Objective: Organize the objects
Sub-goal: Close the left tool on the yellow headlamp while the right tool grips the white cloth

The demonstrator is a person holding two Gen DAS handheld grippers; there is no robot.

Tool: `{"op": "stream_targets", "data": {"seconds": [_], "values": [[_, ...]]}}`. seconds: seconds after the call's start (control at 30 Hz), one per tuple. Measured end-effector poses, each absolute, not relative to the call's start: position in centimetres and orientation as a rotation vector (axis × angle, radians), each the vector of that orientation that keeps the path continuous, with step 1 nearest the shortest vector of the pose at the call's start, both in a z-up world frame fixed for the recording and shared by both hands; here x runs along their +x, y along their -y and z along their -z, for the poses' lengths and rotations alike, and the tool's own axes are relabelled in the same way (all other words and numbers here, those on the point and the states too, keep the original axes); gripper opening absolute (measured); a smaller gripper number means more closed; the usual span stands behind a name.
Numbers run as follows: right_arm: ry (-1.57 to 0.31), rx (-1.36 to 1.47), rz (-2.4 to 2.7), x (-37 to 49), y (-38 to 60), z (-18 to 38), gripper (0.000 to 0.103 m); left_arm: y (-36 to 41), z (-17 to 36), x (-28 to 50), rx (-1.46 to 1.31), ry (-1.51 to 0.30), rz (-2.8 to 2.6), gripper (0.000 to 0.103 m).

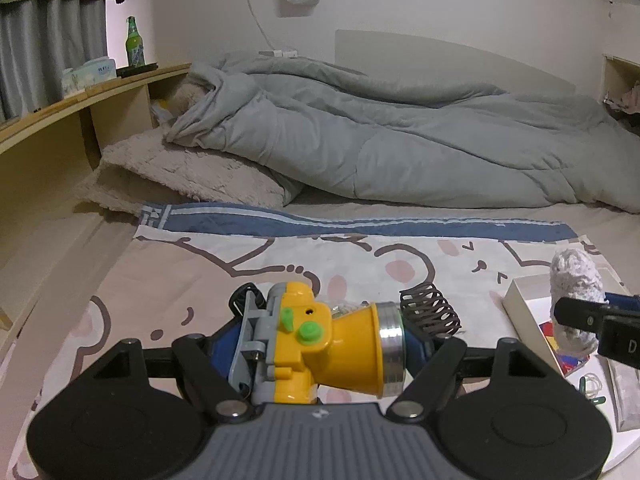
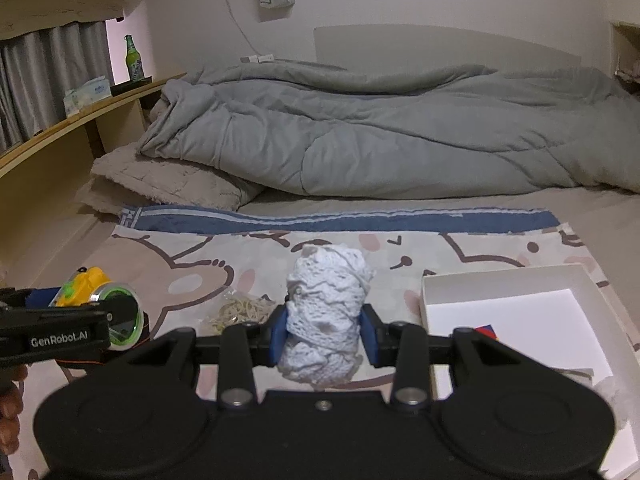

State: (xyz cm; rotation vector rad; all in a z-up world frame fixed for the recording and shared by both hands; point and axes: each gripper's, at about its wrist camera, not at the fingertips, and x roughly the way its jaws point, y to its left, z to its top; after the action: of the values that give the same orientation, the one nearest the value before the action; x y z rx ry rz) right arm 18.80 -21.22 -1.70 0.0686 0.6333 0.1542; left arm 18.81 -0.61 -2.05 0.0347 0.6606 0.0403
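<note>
Left gripper [image 1: 320, 344]: clamped on yellow headlamp [image 1: 320, 344], above cloth's [image 1: 200, 280] left part.
Hair tie [image 1: 430, 311]: on cloth, just beyond headlamp.
Right gripper [image 2: 323, 334]: clamped on white lace roll [image 2: 324, 316], upright.
Box [image 2: 500, 272]: white, right edge of cloth.

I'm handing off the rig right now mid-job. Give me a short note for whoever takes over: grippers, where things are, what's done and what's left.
Left gripper: shut on the yellow headlamp, held above the cartoon-print cloth.
Right gripper: shut on the white lace roll, held left of the white box.
White box: open, on the cloth at the right, with a colourful item inside; otherwise mostly bare.
On the cloth: a dark coiled hair tie and a bag of rubber bands.
Done: both items picked up.
Left: likely place the roll and headlamp in the box, then collect the loose pieces.
</note>
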Motion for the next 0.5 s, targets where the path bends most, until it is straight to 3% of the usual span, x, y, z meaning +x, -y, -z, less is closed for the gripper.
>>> {"op": "stream_targets", "data": {"seconds": [0.5], "values": [[-0.597, 0.030, -0.129, 17.5, 21.6, 0.6, 0.039, 2.0, 1.3, 17.7, 0.044, -0.649, -0.021, 0.078]]}}
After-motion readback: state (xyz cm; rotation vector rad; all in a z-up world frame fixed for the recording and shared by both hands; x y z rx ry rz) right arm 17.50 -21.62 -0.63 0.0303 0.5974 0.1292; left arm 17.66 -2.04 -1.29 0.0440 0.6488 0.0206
